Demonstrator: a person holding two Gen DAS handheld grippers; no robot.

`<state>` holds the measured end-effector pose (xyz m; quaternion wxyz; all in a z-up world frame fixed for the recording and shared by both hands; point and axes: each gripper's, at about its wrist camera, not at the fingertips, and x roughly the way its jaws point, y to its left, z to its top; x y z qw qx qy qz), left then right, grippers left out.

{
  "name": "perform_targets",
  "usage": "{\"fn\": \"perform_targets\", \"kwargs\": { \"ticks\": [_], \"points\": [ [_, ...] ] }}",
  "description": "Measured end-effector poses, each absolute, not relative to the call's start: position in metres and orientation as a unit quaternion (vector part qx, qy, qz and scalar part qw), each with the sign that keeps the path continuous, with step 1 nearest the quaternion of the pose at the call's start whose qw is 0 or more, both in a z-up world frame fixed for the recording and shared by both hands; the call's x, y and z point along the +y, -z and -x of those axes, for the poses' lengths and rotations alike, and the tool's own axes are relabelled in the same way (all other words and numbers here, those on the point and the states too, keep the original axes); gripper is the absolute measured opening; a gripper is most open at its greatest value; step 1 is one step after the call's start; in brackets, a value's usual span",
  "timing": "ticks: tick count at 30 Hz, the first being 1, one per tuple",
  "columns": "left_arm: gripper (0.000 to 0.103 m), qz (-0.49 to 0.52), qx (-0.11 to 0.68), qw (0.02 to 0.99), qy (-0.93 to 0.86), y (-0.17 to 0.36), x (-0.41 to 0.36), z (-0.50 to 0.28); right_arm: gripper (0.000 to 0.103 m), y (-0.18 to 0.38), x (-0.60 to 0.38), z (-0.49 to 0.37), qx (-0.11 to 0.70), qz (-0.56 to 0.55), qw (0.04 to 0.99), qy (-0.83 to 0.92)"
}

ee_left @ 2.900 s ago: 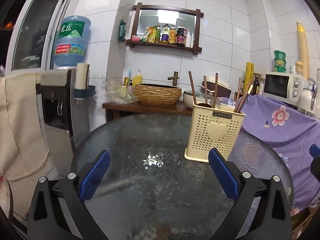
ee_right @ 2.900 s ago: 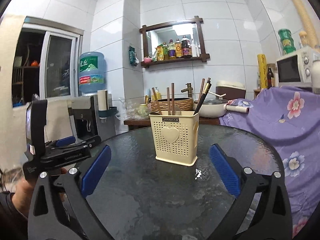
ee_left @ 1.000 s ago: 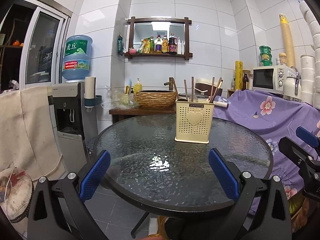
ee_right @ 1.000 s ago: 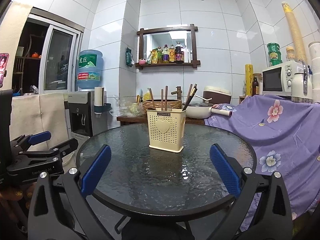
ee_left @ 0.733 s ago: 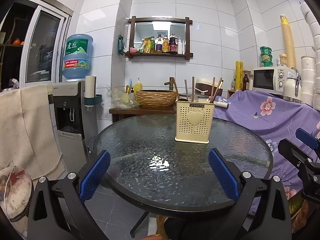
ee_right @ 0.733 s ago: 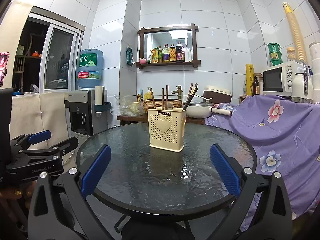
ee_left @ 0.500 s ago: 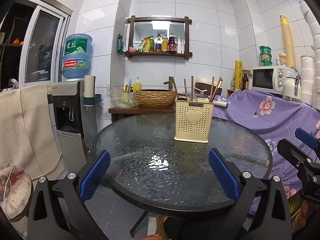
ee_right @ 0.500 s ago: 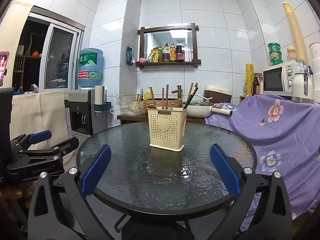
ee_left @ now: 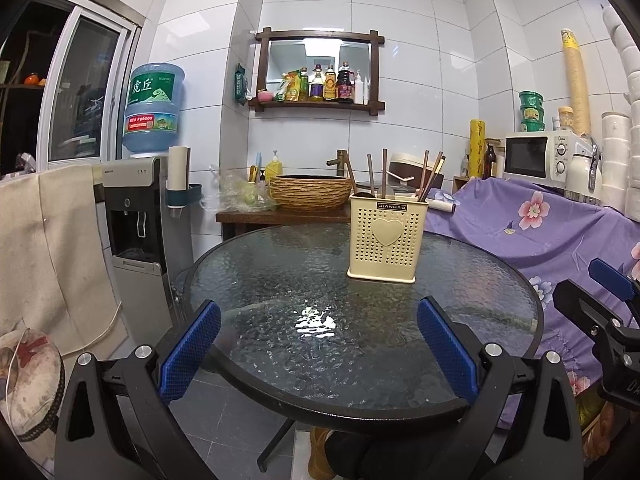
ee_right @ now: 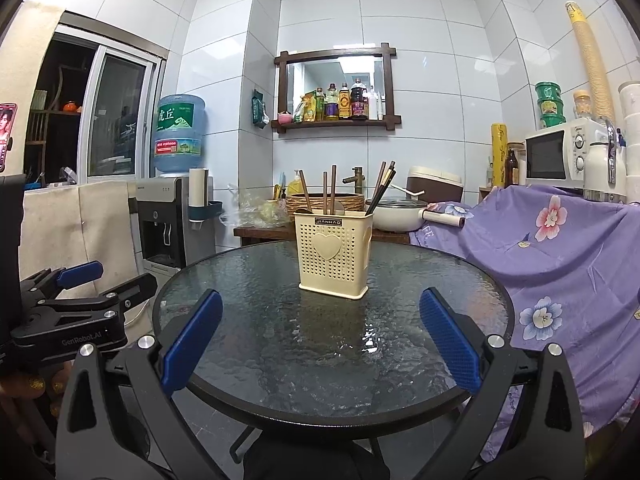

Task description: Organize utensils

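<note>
My left tongs (ee_left: 318, 346) and right tongs (ee_right: 320, 340) gape empty at the round glass table's (ee_right: 400, 364) near edge; the cream perforated utensil holder (ee_right: 334, 256) with wooden chopsticks (ee_right: 382, 188) stands toward the far edge.

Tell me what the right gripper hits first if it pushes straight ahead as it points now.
Probably the cream utensil holder on the glass table. The open right gripper points across bare glass toward it, nothing between. Depth is hard to judge through the fisheye.
</note>
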<state>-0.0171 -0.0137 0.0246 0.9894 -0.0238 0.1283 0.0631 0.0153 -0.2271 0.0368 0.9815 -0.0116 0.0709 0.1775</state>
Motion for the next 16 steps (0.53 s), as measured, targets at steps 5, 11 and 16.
{"fn": "perform_targets", "kwargs": {
  "ticks": [5, 11, 16],
  "points": [
    [0.097, 0.025, 0.127, 0.99, -0.061, -0.025, -0.0131, 0.0176, 0.097, -0.0368, -0.2267, -0.0148, 0.071, 0.011, 0.982, -0.175],
    [0.097, 0.029, 0.129, 0.989, -0.063, -0.0255, -0.0114, 0.0173, 0.097, -0.0367, -0.227, -0.0148, 0.071, 0.011, 0.982, -0.175],
    [0.097, 0.028, 0.13, 0.989, -0.066, -0.0254, -0.0101, 0.0172, 0.097, -0.036, -0.2271, -0.0152, 0.073, 0.009, 0.982, -0.174]
  ]
}}
